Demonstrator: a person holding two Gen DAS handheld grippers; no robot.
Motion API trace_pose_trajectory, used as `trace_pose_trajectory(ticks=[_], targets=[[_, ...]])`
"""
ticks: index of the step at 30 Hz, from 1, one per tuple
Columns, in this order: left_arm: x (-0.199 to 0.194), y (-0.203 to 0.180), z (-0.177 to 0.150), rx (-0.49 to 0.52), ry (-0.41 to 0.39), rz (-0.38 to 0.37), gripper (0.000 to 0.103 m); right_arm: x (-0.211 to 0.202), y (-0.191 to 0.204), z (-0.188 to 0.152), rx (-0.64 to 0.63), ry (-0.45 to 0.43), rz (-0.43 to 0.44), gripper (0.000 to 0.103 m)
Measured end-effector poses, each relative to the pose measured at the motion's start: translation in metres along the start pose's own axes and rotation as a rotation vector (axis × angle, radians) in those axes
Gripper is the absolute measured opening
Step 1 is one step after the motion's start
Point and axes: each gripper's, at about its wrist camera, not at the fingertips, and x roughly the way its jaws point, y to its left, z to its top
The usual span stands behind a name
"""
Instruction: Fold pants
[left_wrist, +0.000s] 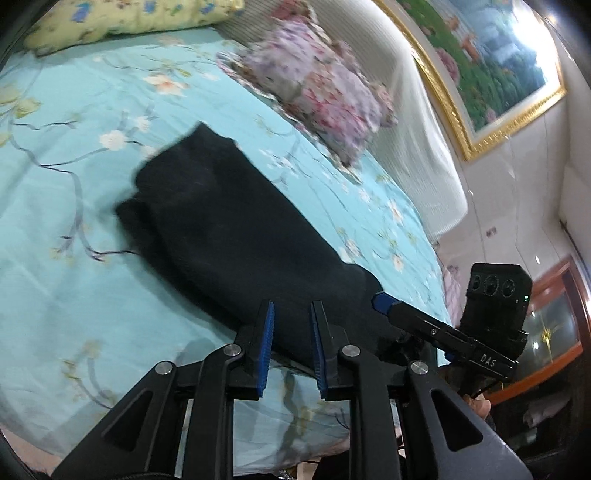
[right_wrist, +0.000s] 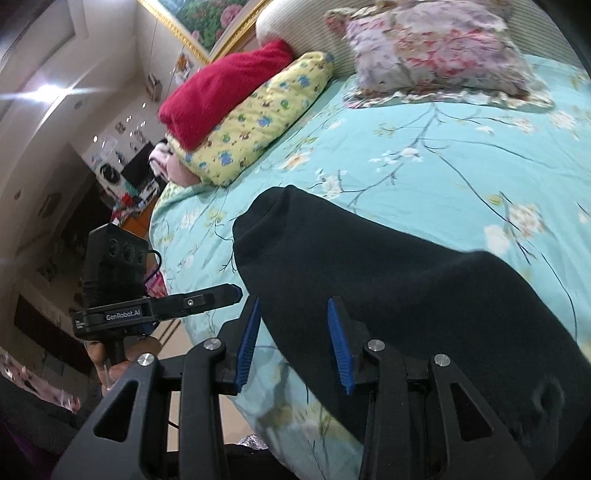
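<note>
Nearest, the left claw (left_wrist: 291, 347) stands with its ribbed blue pads apart, and nothing is pinched between them. The black pants (left_wrist: 221, 229) begin just beyond its tips, one narrow end lying past them. The right claw (right_wrist: 295, 343) is apart too, wider; the edge of the pants (right_wrist: 388, 277) shows in its gap, though neither pad presses the cloth. Each claw points at the pants from its own side, the other's black body showing beside them.

The pants lie flat on the bed (left_wrist: 66, 229) as a long, soft, matte shape, doubled over with rounded ends. Under them spreads a smooth turquoise sheet printed with pale blossoms and thin branches. Farther beyond the pants sit a ruffled pink floral pillow (right_wrist: 436, 55), a yellow printed one (right_wrist: 258, 122) and a fuzzy red blanket (right_wrist: 221, 92).
</note>
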Motion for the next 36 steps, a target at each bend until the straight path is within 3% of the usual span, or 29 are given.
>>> trace_pose_trajectory(ticks=[2,8,10,24,28,32,36], targets=[[-0.005,0.009,0.002,-0.024,-0.013,0.012,0.028,0.007,0.003,0.007,-0.015,0.013,-0.001,0.039],[-0.012,0.027,0.009,-0.076,-0.033,0.07,0.029,0.027,0.006,0.03,-0.057,0.042,-0.011,0.043],[-0.014,0.032,0.011,-0.092,-0.042,0.078,0.042,0.033,0.007,0.038,-0.072,0.057,-0.019,0.043],[-0.018,0.045,0.025,-0.154,-0.098,0.181,0.044,0.081,0.015,0.084,-0.218,0.173,-0.06,0.05],[-0.017,0.049,0.027,-0.158,-0.09,0.274,0.044,0.099,0.015,0.101,-0.261,0.215,-0.061,0.05],[-0.015,0.057,0.029,-0.199,-0.084,0.262,0.047,0.118,0.015,0.113,-0.294,0.264,-0.047,0.05],[-0.005,0.061,0.033,-0.238,-0.06,0.267,0.056,0.139,0.012,0.122,-0.306,0.324,-0.013,0.05]])
